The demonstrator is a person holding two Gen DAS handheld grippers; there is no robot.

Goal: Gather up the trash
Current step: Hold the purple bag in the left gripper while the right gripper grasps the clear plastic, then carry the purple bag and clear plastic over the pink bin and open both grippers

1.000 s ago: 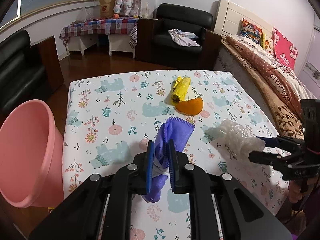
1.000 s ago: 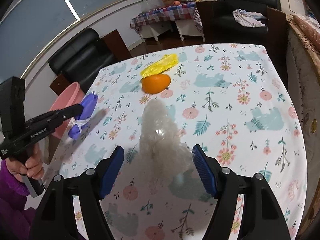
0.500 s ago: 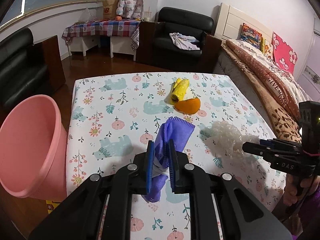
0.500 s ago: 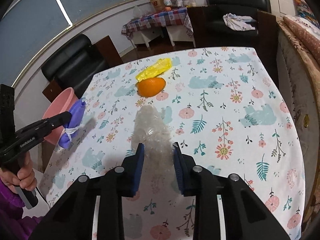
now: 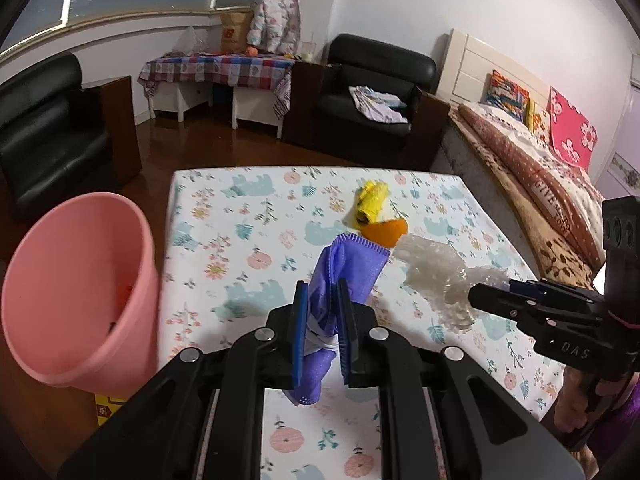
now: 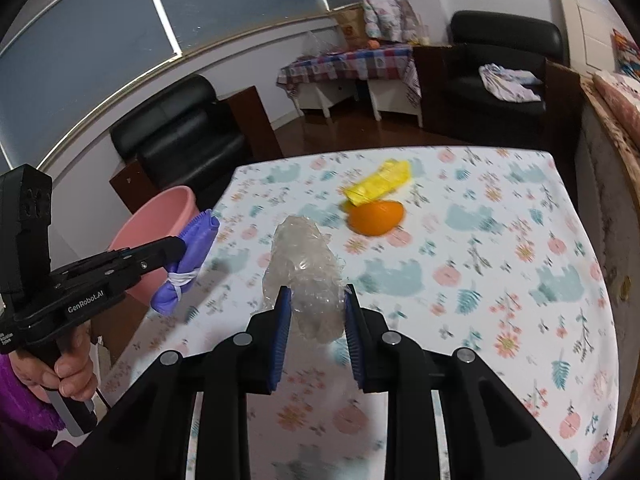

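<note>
My left gripper (image 5: 322,292) is shut on a tied purple cloth bundle (image 5: 352,264) and holds it above the floral table (image 5: 240,240), just right of the pink bin (image 5: 80,280). From the right wrist view the same bundle (image 6: 196,240) hangs in front of the bin (image 6: 160,216). My right gripper (image 6: 314,300) has its jaws closing on a crumpled clear plastic wad (image 6: 304,256); the pads press its sides and it is lifted off the cloth. An orange peel (image 6: 376,218) and a yellow wrapper (image 6: 380,186) lie further back on the table.
The pink bin stands off the table's left edge, with small bits inside. Black armchairs (image 5: 372,92), a checked side table (image 5: 220,68) and a bed (image 5: 540,168) surround the table. A person's hand (image 6: 68,364) holds the left gripper's handle.
The right jaws went from wide open around the plastic wad to pressed on it, and lifted it. The left gripper rose a little with the purple bundle; the bin looms larger.
</note>
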